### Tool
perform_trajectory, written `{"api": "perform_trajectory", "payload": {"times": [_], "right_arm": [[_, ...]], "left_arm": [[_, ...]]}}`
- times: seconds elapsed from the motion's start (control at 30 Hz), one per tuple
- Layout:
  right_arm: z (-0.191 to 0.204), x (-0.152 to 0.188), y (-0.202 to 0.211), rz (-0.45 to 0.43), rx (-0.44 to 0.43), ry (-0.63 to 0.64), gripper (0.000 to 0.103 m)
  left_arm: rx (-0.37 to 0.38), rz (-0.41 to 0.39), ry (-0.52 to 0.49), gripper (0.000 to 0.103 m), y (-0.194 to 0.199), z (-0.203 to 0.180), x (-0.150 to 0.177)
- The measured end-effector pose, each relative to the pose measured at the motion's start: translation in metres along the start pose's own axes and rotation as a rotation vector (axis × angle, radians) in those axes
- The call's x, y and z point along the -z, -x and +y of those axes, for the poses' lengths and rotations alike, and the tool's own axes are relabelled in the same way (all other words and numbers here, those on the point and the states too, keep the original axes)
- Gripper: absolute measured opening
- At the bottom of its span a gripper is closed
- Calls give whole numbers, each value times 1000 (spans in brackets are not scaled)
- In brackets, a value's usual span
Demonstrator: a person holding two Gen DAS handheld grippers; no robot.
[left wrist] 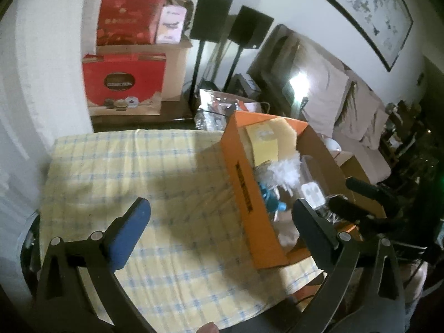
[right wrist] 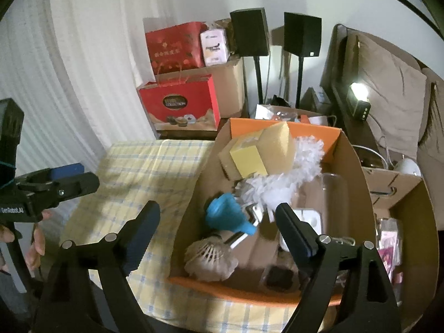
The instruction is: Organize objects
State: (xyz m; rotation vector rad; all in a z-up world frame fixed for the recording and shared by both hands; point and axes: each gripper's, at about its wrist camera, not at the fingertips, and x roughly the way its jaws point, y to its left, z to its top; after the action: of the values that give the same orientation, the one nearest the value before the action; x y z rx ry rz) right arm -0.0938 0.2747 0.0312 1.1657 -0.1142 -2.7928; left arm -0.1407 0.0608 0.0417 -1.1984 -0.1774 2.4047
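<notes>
Left wrist view first: I see my left gripper (left wrist: pixel 222 213) with its fingers spread wide and nothing between them, hanging over the yellow-and-blue checked cloth (left wrist: pixel 125 166) that covers the table. Its blue-padded finger (left wrist: pixel 130 236) sits above bare cloth, while the other finger overlaps the near corner of the orange box (left wrist: pixel 244 194). That box stands on the right part of the cloth, open at the top. Farther right, the black tips of my right gripper (left wrist: pixel 358 197) reach in over the box's far side.

From the right wrist camera, at the left edge, the left gripper (right wrist: pixel 69 177) shows side-on, and a hand (right wrist: pixel 33 238) holds its grip below. The checked cloth (right wrist: pixel 138 172) lies between it and the box. My right gripper (right wrist: pixel 219 219) is also wide apart and empty — it hangs over the open orange box (right wrist: pixel 194 194), one finger outside the left wall, the other above the contents.

Inside, going left to right: a shuttlecock (right wrist: pixel 211 258) lies at the near wall, a blue funnel (right wrist: pixel 227 213) just behind it, a yellow sponge block (right wrist: pixel 247 158) leaning on a tan one toward the back, a fluffy white duster (right wrist: pixel 288 177) across the middle, and a small white plug-like item (right wrist: pixel 310 219) by the right finger. A clear container near the right wall is too blurred to name.
</notes>
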Motion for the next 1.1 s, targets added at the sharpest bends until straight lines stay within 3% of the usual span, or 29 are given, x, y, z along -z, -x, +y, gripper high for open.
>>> {"api": "perform_trajectory", "payload": {"times": [0.3, 0.43, 0.67, 1.1], "right_arm": [[19, 21, 20, -35, 42, -1, 92], [23, 31, 28, -51, 65, -12, 102], [30, 47, 36, -62, 85, -16, 102], [31, 84, 42, -66, 125, -70, 102]], "left_arm": [[-74, -21, -15, 102, 25, 7, 34], [-94, -26, -17, 102, 33, 6, 47], [-170, -39, -22, 103, 41, 5, 68], [-166, -28, 10, 103, 51, 8, 104]]}}
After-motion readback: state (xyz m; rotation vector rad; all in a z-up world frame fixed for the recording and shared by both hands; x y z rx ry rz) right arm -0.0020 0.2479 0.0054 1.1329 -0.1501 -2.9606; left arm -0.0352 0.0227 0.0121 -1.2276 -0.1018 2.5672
